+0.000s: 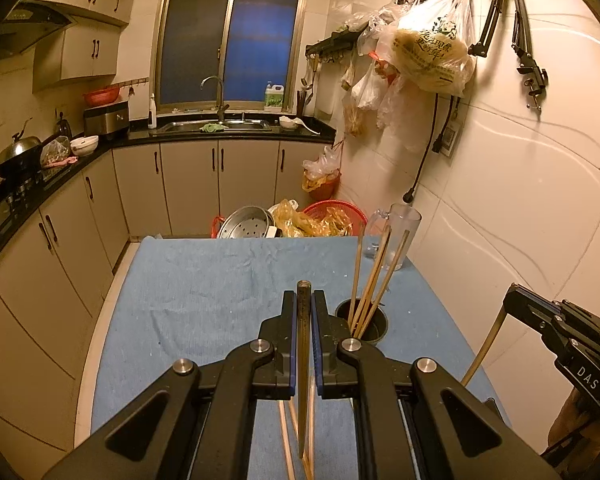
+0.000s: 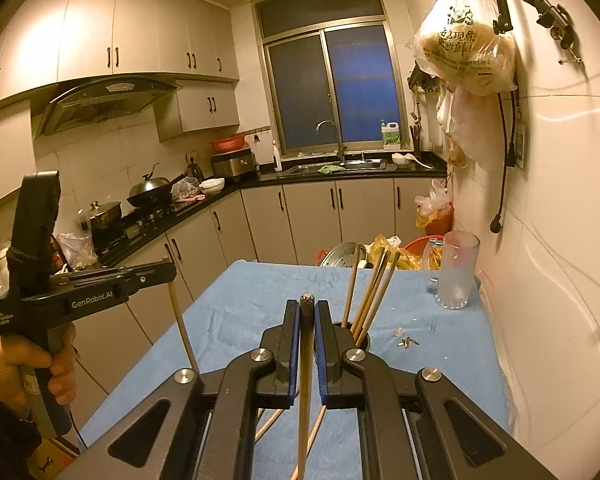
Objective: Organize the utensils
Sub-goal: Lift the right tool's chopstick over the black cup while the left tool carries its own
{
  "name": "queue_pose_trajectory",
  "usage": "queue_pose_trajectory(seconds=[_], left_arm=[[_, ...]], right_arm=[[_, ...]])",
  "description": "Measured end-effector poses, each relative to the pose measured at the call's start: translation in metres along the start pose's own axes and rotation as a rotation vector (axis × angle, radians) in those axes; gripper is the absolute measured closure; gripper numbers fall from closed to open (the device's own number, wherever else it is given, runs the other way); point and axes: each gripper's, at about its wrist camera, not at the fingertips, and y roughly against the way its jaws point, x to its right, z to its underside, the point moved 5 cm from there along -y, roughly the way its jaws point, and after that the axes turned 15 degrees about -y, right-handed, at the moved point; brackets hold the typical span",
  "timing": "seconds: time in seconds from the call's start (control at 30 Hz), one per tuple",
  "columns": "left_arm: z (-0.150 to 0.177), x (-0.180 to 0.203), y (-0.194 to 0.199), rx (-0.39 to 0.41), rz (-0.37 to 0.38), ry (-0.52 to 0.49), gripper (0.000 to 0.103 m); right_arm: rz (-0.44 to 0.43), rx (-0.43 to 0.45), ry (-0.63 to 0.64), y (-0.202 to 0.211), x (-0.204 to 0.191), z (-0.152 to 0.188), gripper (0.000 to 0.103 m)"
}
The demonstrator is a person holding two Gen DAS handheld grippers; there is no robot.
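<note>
Chopsticks: one pinched in left gripper [image 1: 303,300], one in right gripper [image 2: 308,308], both above cloth [image 1: 204,280]. Holder [image 1: 362,322], near right edge, has several. Next, I judge: tip ends down, lower into holder, release.

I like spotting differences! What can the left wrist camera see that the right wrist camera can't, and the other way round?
Only the left wrist view shows the right gripper from outside, pinching a chopstick.

Only the right wrist view shows the person's left hand on the left gripper, and small scraps on the cloth.

Both show the dark holder with chopsticks standing in it, the glass mug, the blue cloth, and loose chopsticks lying below.
</note>
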Motion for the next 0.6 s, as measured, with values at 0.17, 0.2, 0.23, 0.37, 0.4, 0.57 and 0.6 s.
queue_pose_trajectory(seconds=[0.17, 0.2, 0.23, 0.37, 0.4, 0.57, 0.6], left_arm=[[-0.008, 0.000, -0.003, 0.012, -0.008, 0.000, 0.096], [-0.010, 0.000, -0.004, 0.014, -0.009, 0.000, 0.096], [-0.011, 0.001, -0.005, 0.015, -0.009, -0.001, 0.096], [-0.020, 0.003, -0.009, 0.030, 0.002, 0.000, 0.096], [-0.022, 0.004, -0.010, 0.034, 0.008, 0.003, 0.096], [-0.042, 0.011, -0.016, 0.061, 0.010, -0.013, 0.096], [-0.046, 0.013, -0.017, 0.067, 0.011, -0.015, 0.096]], right_arm=[[0.004, 0.007, -0.006, -0.001, 0.002, -0.007, 0.095], [0.004, 0.007, -0.007, -0.002, 0.002, -0.009, 0.095], [0.004, 0.011, -0.009, -0.002, 0.003, -0.011, 0.095], [0.006, 0.032, -0.008, -0.001, 0.003, -0.021, 0.095], [0.006, 0.036, -0.009, -0.002, 0.003, -0.024, 0.095], [0.004, 0.066, -0.011, -0.003, 0.002, -0.043, 0.095], [0.006, 0.071, -0.010, -0.004, 0.002, -0.045, 0.095]])
